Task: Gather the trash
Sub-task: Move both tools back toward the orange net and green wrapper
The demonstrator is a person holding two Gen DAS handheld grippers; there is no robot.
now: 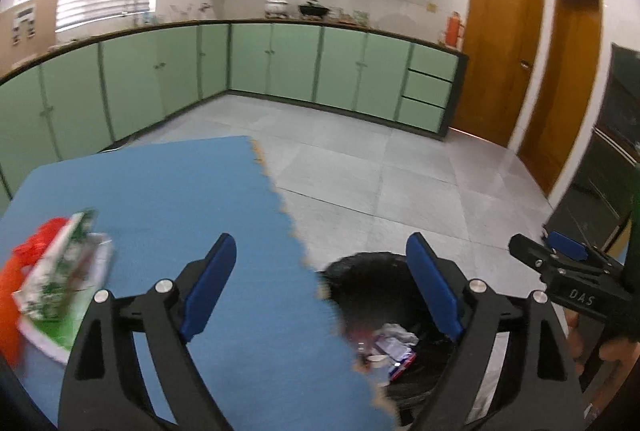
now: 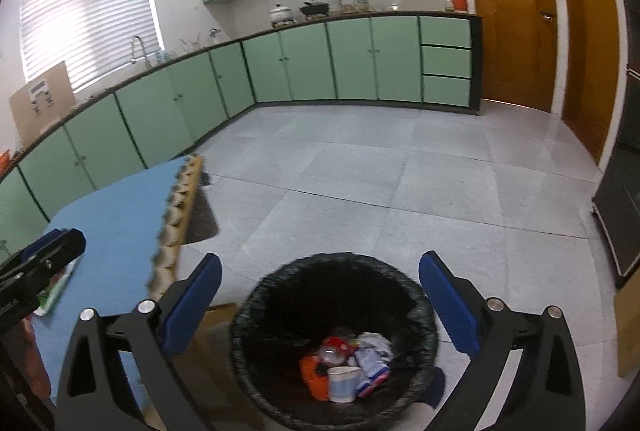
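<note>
Hovering wide-fingered and empty, right gripper [image 2: 320, 307] over bin [image 2: 256, 311], left gripper [image 1: 320, 291] seemingly astride table edge [image 1: 296, 231].

The trash bin [image 2: 334, 341] is standing on the floor [image 2: 400, 191] just right of the tabletop [image 1: 180, 199], holding a cup [image 2: 342, 383] and wrappers [image 2: 372, 363], while a packet [image 1: 64, 291] is lying on the tabletop's left side.

green packet [image 1: 64, 283] blurred, perhaps wrapper, bin [image 1: 360, 271] half-hidden
</note>
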